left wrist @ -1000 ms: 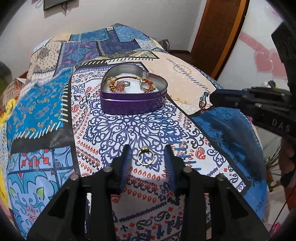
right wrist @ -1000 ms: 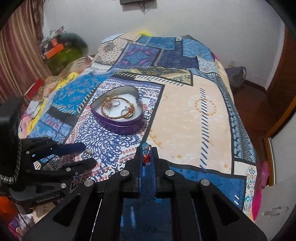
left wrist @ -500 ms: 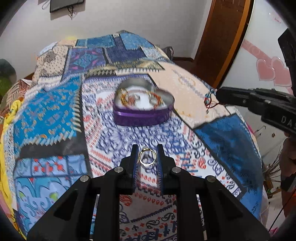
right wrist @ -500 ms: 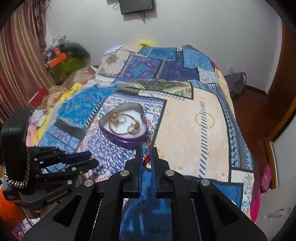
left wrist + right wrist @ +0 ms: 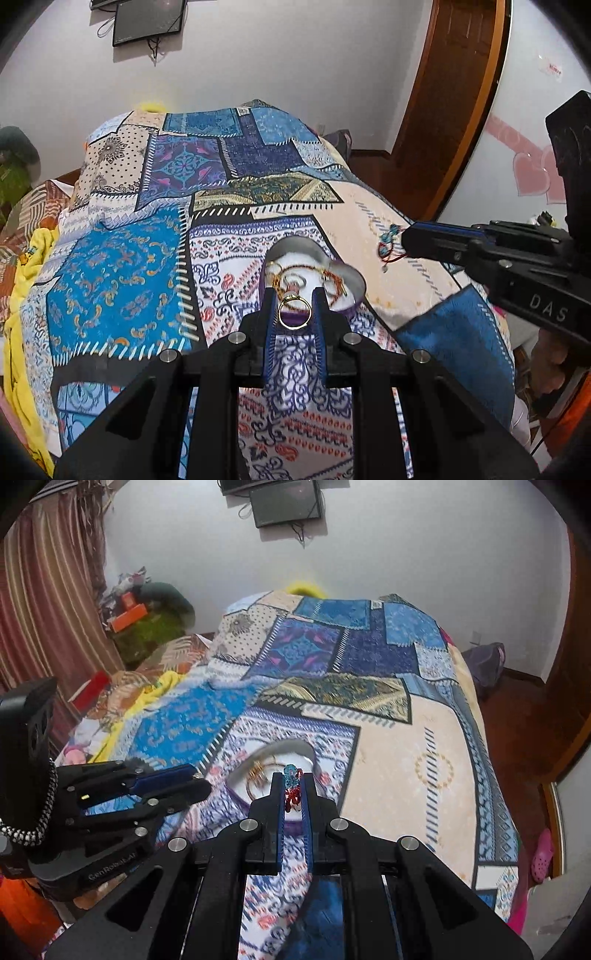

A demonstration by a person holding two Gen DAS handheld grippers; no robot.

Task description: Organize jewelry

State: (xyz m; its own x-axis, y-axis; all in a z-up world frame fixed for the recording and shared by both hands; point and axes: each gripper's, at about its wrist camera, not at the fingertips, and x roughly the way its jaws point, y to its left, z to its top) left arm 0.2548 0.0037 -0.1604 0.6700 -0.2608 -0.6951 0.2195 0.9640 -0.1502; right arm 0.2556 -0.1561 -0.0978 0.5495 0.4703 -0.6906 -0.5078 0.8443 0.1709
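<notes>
left wrist view: the left hand-held gripper (image 5: pixel 294 308) is clenched on a gold ring (image 5: pixel 294 313), pinched edge to edge between the blue pads and carried above the patchwork bedspread (image 5: pixel 122 266), with the heart-shaped purple tin (image 5: pixel 352 291) just beyond the tips. its jaws have just been closing, with the ring between them. risk: the ring is held at two narrow points only; a tilt or a slackened grip could let it pivot out, and on this busy print it would be hard to find. bangles (image 5: pixel 328 277) already lie in the tin and may catch the ring on the way in. the right hand-held gripper (image 5: pixel 410 242) enters from the right, near the tin; both converging on one small tin could collide.

right wrist view: the right hand-held gripper (image 5: pixel 293 792) is fully clenched on a small blue and red beaded piece (image 5: pixel 291 784), which stands up from the tips over the tin's (image 5: pixel 236 794) near wall. risk: it sits at the very tip and could slip. the left hand-held gripper (image 5: pixel 199 784) crowds the tin's left side.
</notes>
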